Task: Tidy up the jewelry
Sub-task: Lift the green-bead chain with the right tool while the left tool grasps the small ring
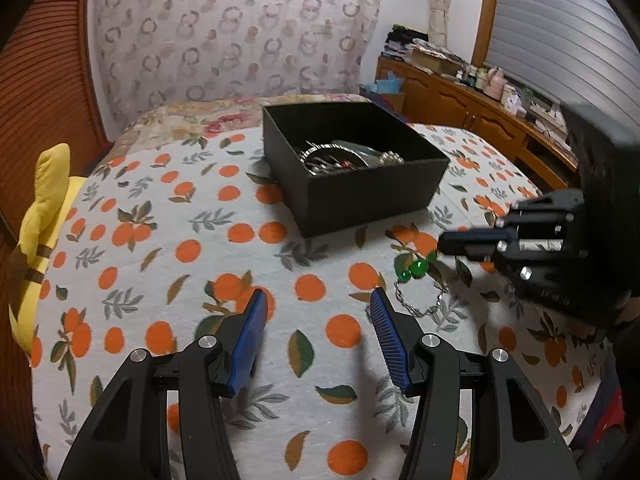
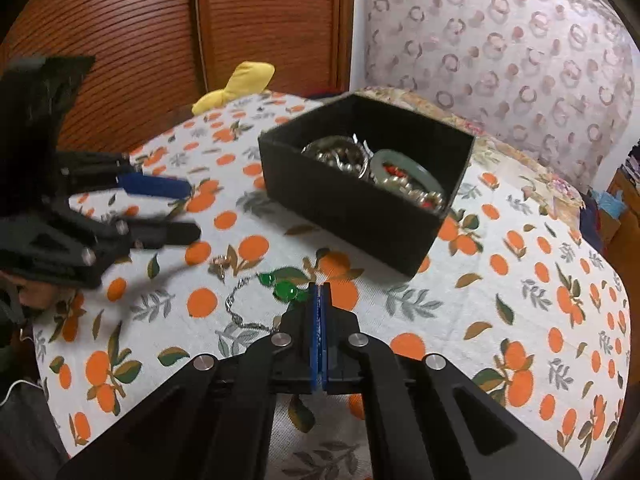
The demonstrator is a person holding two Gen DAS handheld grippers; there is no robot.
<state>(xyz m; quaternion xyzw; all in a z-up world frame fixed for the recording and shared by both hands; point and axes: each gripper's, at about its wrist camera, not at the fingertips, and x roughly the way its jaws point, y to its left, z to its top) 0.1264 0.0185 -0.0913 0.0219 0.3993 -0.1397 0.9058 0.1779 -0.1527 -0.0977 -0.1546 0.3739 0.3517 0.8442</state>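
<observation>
A black open box (image 1: 352,184) stands on the orange-print cloth and holds bangles and beaded jewelry (image 2: 384,172). A silver chain with green beads (image 1: 416,270) lies on the cloth in front of the box; it also shows in the right wrist view (image 2: 286,290). A small gold piece (image 2: 220,266) lies to its left. My left gripper (image 1: 318,300) is open and empty, just left of the chain. My right gripper (image 2: 320,286) is shut, its tips at the green beads; whether it pinches them I cannot tell. In the left wrist view it (image 1: 444,242) comes in from the right.
A yellow plush toy (image 1: 40,240) lies at the cloth's left edge. A patterned cloth-covered mass (image 1: 240,32) rises behind the box. A wooden cabinet (image 1: 472,108) with clutter stands at the right. A wooden slatted door (image 2: 160,32) is behind.
</observation>
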